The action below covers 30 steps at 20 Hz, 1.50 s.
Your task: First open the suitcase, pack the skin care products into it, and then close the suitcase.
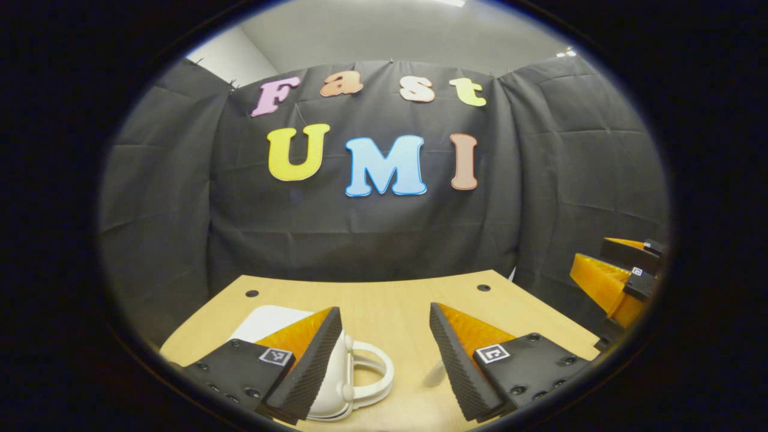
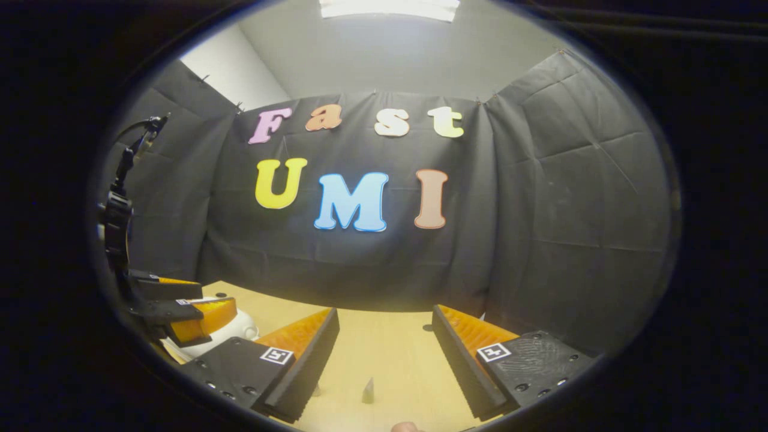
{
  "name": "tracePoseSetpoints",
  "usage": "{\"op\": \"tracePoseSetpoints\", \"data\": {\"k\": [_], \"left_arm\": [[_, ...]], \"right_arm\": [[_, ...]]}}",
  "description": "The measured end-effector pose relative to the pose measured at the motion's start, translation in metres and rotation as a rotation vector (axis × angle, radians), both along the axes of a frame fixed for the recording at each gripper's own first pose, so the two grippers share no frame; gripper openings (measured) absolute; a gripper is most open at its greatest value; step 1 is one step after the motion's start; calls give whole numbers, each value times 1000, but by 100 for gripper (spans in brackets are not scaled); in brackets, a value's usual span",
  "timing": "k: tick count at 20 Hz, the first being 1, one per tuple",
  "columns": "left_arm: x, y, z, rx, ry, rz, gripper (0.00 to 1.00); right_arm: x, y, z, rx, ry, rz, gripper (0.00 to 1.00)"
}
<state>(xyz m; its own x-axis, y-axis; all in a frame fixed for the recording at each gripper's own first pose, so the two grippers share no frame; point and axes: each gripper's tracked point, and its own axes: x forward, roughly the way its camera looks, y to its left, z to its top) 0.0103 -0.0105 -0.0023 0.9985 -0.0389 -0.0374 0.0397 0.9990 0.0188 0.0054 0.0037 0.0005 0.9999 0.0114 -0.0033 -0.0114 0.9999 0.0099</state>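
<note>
In the left gripper view a white suitcase (image 1: pixel 336 384) lies closed on the wooden table (image 1: pixel 390 300), its looped handle (image 1: pixel 375 372) pointing right. My left gripper (image 1: pixel 384 312) hovers above it, open and holding nothing; its left finger (image 1: pixel 312 354) hides part of the case. In the right gripper view my right gripper (image 2: pixel 384 312) is open over bare table (image 2: pixel 384 354), with nothing between its fingers. A corner of the white suitcase (image 2: pixel 243 329) shows at the lower left, under the left gripper (image 2: pixel 180 312). A small dark pointed item (image 2: pixel 368 391) stands on the table below my right gripper.
The right gripper (image 1: pixel 618 282) shows at the far right of the left gripper view, past the table's right edge. Black cloth walls close off the back and sides. Two small holes (image 1: pixel 483 288) mark the table's far edge.
</note>
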Motion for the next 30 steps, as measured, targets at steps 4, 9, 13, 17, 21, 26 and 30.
{"op": "tracePoseSetpoints", "data": {"k": [4, 9, 13, 17, 21, 26, 30], "left_arm": [[10, -5, -16, -18, 69, -20, 95], [40, -4, -62, -89, 269, -47, 95], [65, 0, -110, -188, 478, -53, 95], [96, 5, -160, -207, 681, -47, 94], [119, 7, -206, -233, 858, -20, 93], [131, -1, -244, -242, 1000, 6, 72], [132, 10, -259, -300, 1069, 36, 33]], "right_arm": [[-1, -2, 4, -5, -20, 5, 94], [1, -2, -4, -13, 1, 23, 94], [10, -2, -9, -33, 19, 37, 94], [24, 1, -9, -25, 22, 63, 94], [38, 6, -9, -32, 22, 95, 94], [40, 14, -2, -19, 14, 162, 94], [29, 13, 9, -19, -17, 208, 94]]}}
